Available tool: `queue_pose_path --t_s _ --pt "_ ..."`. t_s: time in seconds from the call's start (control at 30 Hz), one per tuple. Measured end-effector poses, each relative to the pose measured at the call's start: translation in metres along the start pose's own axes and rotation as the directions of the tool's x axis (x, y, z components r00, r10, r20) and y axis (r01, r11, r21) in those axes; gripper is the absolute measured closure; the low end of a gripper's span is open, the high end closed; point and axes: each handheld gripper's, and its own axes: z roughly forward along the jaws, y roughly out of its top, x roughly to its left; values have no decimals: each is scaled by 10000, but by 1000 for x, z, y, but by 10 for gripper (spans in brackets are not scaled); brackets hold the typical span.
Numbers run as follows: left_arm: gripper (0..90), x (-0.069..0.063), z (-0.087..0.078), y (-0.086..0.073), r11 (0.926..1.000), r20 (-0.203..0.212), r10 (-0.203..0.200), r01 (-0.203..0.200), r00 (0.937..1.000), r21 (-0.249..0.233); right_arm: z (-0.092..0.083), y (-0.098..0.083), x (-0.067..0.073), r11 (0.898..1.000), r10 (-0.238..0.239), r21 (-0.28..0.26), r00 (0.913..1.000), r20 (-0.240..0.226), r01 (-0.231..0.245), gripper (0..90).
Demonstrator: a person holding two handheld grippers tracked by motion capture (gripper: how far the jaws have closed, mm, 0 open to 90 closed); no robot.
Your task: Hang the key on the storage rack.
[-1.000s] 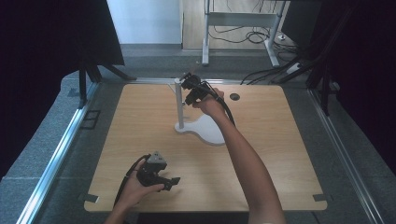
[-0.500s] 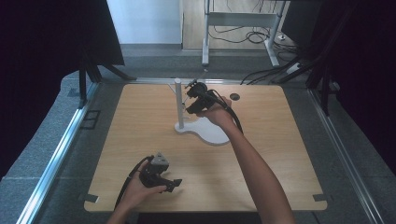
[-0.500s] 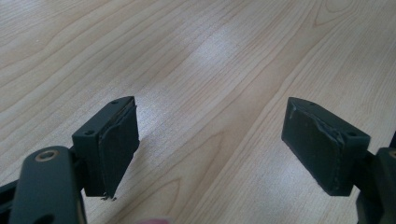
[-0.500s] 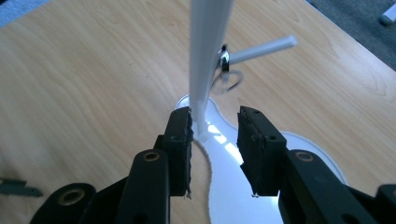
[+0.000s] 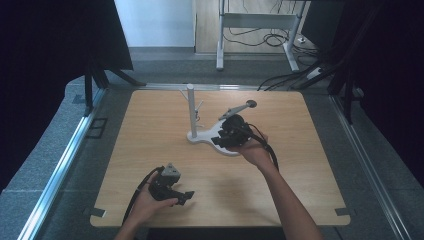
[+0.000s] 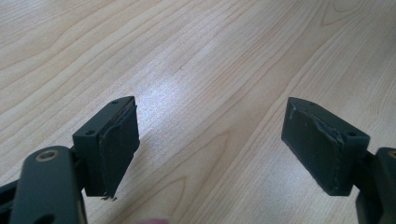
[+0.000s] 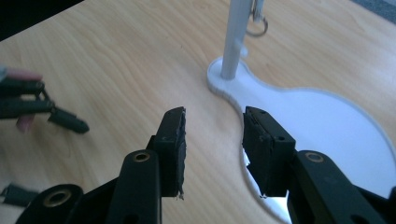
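One white stand point(image 5: 216, 138) sits on the surface point(image 5: 150, 130), and two grippers, left point(image 6: 212, 140) and right point(image 7: 212, 144), have empty jaws apart, the right ones just opening.

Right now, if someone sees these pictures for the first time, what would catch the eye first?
The white stand with its upright post rises near the middle of the light wooden table, and a small metal ring hangs beside the post. The right gripper hovers over the stand's flat white base with its jaws apart and nothing between them. The left gripper rests open near the table's front edge.
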Motion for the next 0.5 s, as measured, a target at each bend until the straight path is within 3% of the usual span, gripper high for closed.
queue_pose_path --t_s 0.17,0.4,0.5 --pt "194 1 -1 0 10000 -13 -29 29 10000 -49 -8 -25 0 9997 106 -201 9999 26 -106 592" --pt "194 1 -1 0 10000 -37 42 -42 10000 -1 -11 -74 -4 9969 666 -436 9977 109 -661 586" --pt "194 0 1 0 10000 -36 0 0 10000 -18 -11 -85 -5 9960 790 -428 9967 173 -782 585"
